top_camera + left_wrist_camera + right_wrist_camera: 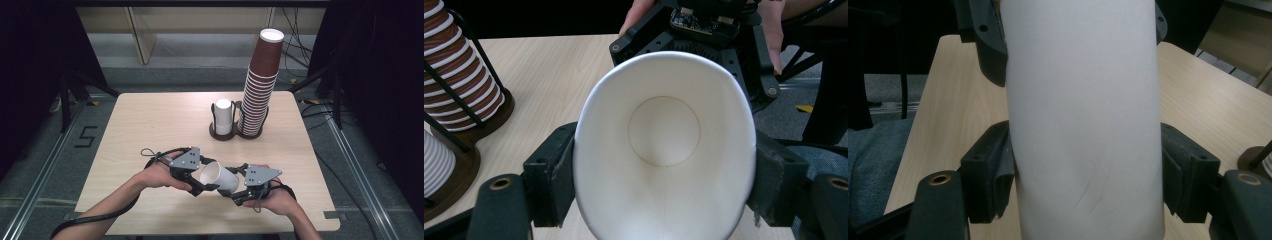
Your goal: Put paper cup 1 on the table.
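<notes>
Two grippers clamp one white cup (219,177) above the table (150,125): left gripper (200,184) jaws squeeze its rim, right gripper (239,194) jaws grip its base.

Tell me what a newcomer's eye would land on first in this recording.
Probably the white paper cup lying on its side at the table's near edge, clamped by the left tongs near its squeezed rim and the right tongs around its body. Next, the tall leaning stack of brown paper cups in the dark wooden holder at the far side, beside a short white cup stack.
</notes>
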{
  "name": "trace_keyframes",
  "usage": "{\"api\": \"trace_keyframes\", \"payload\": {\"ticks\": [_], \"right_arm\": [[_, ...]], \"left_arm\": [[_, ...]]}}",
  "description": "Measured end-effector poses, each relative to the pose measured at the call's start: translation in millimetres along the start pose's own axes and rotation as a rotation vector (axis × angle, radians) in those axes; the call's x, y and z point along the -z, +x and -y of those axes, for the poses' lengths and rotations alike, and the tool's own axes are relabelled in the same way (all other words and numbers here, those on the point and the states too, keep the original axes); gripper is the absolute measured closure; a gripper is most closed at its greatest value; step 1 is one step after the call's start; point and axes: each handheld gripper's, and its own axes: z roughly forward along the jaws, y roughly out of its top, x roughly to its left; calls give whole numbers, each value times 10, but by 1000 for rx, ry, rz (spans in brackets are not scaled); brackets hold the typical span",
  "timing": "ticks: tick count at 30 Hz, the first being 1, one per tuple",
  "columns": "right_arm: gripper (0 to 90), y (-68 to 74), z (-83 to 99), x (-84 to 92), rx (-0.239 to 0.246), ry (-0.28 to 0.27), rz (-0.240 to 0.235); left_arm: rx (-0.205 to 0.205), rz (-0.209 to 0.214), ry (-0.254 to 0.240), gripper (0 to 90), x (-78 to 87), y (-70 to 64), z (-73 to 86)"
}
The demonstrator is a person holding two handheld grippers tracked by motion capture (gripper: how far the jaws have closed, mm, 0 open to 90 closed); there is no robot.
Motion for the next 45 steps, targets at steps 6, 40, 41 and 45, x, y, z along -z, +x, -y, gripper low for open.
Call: {"api": "trace_keyframes", "payload": {"ticks": [6, 40, 41, 45], "right_arm": [[223, 7, -3, -14, -48, 11, 2], [5, 4, 8, -34, -107, 65, 95], [9, -8, 4, -40, -82, 60, 94], [22, 10, -6, -81, -102, 33, 72]], "left_arm": [[-41, -26, 31, 265, -12, -23, -37], [-207, -117, 431, 267, 79, 30, -266], [-218, -112, 444, 267, 81, 30, -275], [-243, -99, 478, 267, 84, 20, -291]]}}
